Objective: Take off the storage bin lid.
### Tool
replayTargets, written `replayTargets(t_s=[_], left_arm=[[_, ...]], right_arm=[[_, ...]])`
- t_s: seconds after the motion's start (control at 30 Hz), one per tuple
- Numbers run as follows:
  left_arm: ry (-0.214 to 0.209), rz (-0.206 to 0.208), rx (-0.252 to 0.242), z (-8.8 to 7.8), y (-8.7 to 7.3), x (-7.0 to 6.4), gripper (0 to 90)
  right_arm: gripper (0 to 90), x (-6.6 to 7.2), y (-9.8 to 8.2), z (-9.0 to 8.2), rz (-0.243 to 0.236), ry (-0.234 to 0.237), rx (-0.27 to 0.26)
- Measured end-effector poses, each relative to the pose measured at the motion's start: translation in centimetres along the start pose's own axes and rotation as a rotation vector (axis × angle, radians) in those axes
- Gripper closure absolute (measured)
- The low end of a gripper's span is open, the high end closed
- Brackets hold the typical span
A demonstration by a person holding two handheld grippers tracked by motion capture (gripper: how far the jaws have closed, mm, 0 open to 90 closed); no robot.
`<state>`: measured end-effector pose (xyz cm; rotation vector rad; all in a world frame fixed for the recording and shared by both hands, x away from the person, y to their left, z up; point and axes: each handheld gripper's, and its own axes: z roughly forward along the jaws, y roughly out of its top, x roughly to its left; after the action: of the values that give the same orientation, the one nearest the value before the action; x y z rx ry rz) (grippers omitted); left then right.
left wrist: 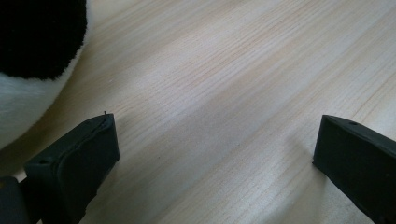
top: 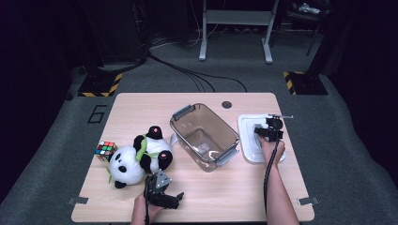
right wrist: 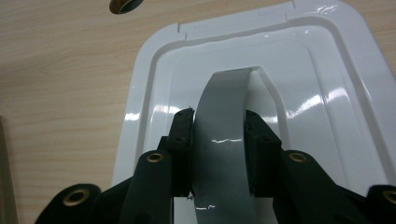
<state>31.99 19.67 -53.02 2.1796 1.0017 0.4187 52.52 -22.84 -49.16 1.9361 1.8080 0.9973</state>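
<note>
The right gripper (right wrist: 218,140) pinched the lid's grey handle (right wrist: 219,154); the open bin (top: 205,135) lay at its nine o'clock, long axis slanting.

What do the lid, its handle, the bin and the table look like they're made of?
Lid: glossy white plastic, by its sharp highlights. Grey handle, clamped in the right gripper: smooth, likely plastic, glare streaks. Bin: clear smoky plastic, table visible through it. Table: pale wood or wood-look laminate, matte grain lines.
</note>
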Motion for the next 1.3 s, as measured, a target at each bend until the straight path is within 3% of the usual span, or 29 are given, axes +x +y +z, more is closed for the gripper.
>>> replayTargets(t_s=[0.13, 0.33, 0.47, 0.57, 1.0, 1.3], left_arm=[[0.0, 0.0, 0.0, 0.0, 0.0, 0.0, 0.0], [0.0, 0.0, 0.0, 0.0, 0.0, 0.0, 0.0], [0.0, 0.0, 0.0, 0.0, 0.0, 0.0, 0.0], [0.003, 0.003, 0.0, 0.0, 0.0, 0.0, 0.0], [0.0, 0.0, 0.0, 0.0, 0.0, 0.0, 0.0], [0.0, 0.0, 0.0, 0.0, 0.0, 0.0, 0.0]], right_arm=[[62.7, 0.3, 0.1, -0.3, -0.007, -0.007, -0.007], [37.1, 0.4, 0.2, -1.0, -0.026, -0.023, 0.003], [21.6, 0.6, 0.0, -1.8, -0.07, -0.014, 0.002], [15.8, 0.8, -0.3, -2.6, -0.112, -0.004, -0.013], [1.2, 2.2, -1.7, -5.9, -0.235, 0.019, -0.041], [0.0, 2.9, -3.1, -7.3, -0.272, 0.037, -0.05]])
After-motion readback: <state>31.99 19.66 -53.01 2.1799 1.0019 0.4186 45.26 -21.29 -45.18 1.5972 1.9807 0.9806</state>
